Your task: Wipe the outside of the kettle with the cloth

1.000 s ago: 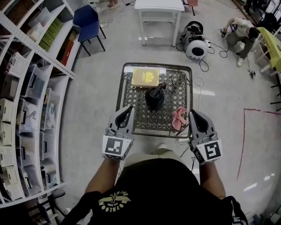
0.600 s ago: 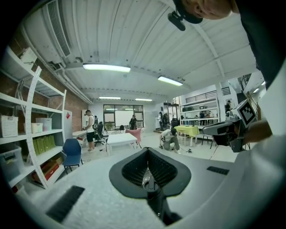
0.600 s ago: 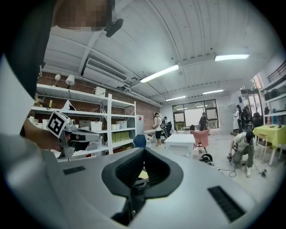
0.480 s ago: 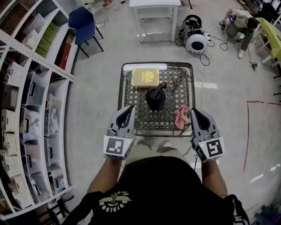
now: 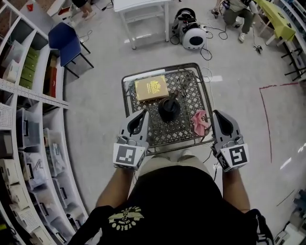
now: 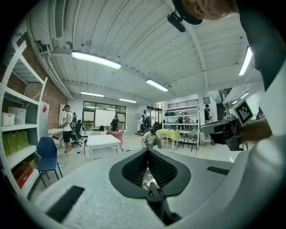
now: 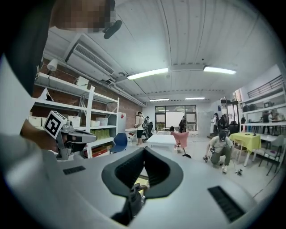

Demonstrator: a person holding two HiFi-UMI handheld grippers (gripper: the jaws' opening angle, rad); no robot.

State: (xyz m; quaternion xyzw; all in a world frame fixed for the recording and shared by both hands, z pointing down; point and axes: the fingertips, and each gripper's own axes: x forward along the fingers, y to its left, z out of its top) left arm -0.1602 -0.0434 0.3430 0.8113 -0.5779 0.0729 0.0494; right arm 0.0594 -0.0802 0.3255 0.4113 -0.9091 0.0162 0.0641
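A black kettle (image 5: 169, 109) stands in the middle of a small metal lattice table (image 5: 187, 134). The pink cloth (image 5: 199, 120) lies crumpled on the table's right side, near its front edge. My left gripper (image 5: 142, 115) hovers at the table's near left corner, shut and empty. My right gripper (image 5: 217, 115) hangs just right of the cloth, apart from it, also shut with nothing in it. In the left gripper view the left gripper (image 6: 147, 151) points level across the room, as does the right gripper (image 7: 144, 150) in its own view.
A yellow box (image 5: 151, 88) and small dark items (image 5: 182, 88) lie at the table's far end. Shelves with bins (image 5: 28, 143) run along the left. Beyond are a blue chair (image 5: 67, 43), a white table (image 5: 141, 7), a round white machine (image 5: 193, 37) with cables, and a crouching person (image 5: 234, 7).
The head view has swung, so the table sits a little higher and tilted. Both grippers have edged forward along the table's near corners, still shut and empty.
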